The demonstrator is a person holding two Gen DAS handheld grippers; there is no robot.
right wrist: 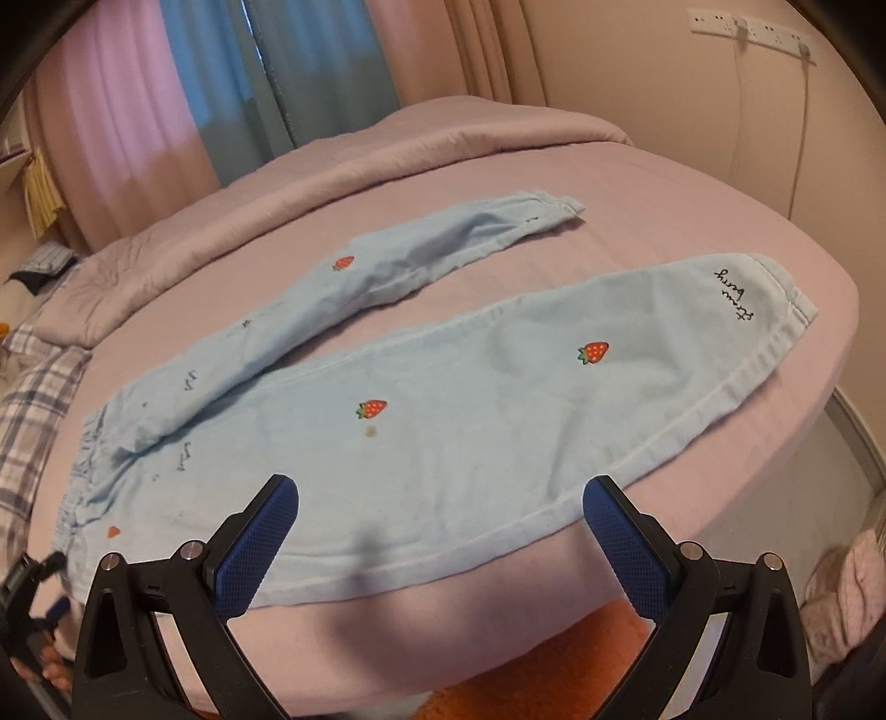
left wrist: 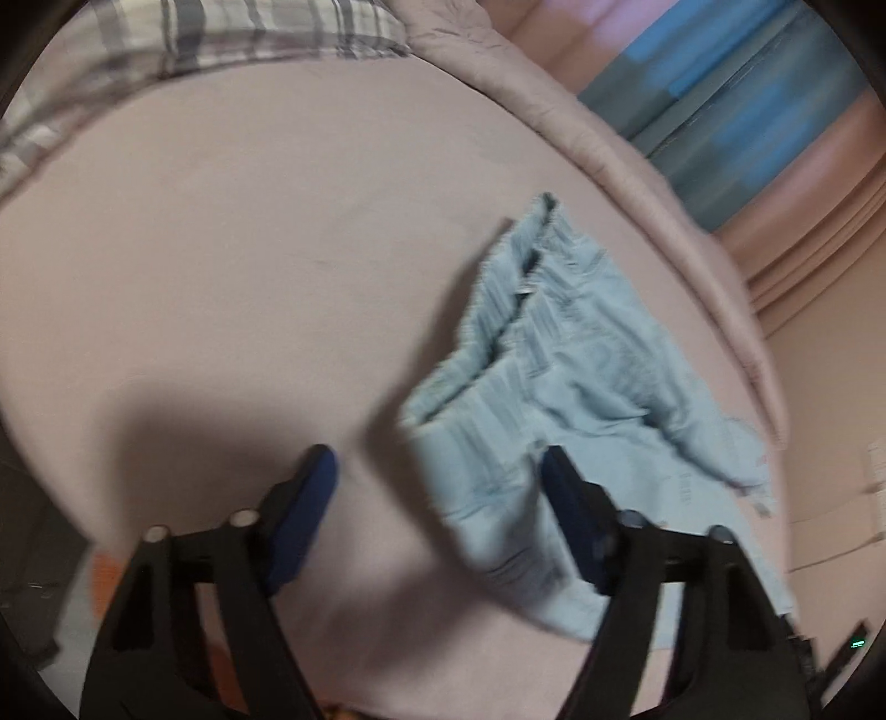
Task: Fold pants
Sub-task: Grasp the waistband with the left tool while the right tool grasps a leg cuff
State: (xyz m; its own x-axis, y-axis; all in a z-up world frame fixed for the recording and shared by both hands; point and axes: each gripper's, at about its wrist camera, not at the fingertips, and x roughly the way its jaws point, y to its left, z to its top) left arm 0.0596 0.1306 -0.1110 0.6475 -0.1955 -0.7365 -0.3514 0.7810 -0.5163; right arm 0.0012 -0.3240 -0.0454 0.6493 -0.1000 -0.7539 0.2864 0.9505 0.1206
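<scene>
Light blue pants point(right wrist: 443, 421) with red strawberry prints lie spread on a pink bed point(right wrist: 637, 205), legs apart and pointing right, waistband at the left. My right gripper point(right wrist: 440, 493) is open and empty, hovering above the near leg close to the bed's front edge. In the left wrist view the pants' waistband end point(left wrist: 554, 360) lies rumpled on the bed point(left wrist: 249, 249). My left gripper point(left wrist: 440, 459) is open and empty just above the near corner of the waist; that view is blurred.
A plaid pillow point(left wrist: 221, 39) lies at the head of the bed. A folded pink blanket point(right wrist: 277, 221) runs along the far side. Curtains point(right wrist: 266, 72) hang behind. An orange rug point(right wrist: 526, 681) lies on the floor below the front edge.
</scene>
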